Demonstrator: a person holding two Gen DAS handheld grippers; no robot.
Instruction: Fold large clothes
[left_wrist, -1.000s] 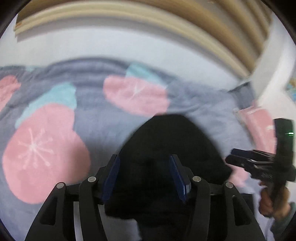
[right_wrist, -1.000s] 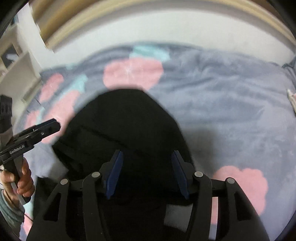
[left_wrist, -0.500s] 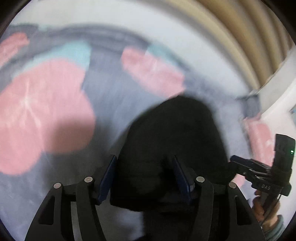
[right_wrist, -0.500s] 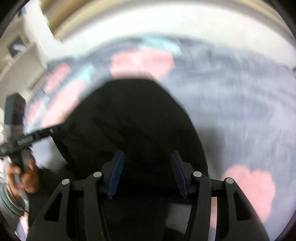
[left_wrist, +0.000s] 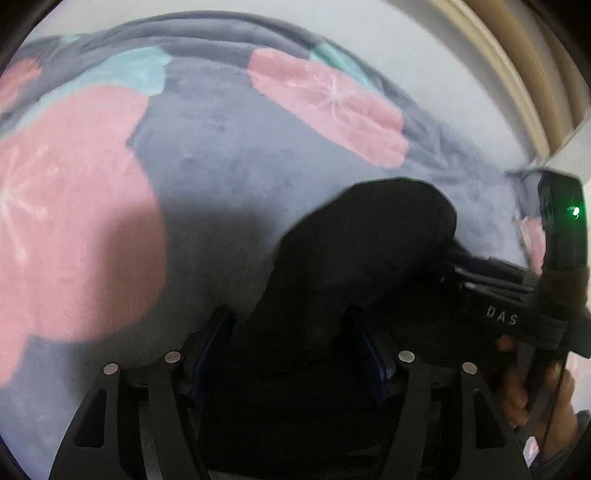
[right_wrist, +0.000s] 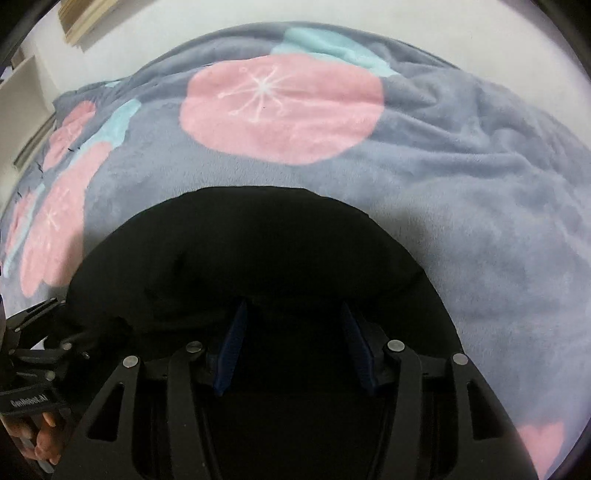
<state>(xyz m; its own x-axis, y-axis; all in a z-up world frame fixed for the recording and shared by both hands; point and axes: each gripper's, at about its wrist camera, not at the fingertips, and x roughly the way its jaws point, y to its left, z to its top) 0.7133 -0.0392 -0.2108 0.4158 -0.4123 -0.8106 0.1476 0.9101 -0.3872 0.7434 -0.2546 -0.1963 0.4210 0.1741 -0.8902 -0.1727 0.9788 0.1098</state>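
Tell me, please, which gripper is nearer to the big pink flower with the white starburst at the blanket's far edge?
Neither clearly. Both the left gripper and right gripper sit at the black garment, well short of the flower.

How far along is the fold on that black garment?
Done: the black garment lies bunched on the blanket, its far edge rounded over. In hand: both the left gripper and right gripper have dark cloth between wide-set fingers; grip unclear. Left: no flat, squared fold shows yet, so flattening and further folds likely remain.
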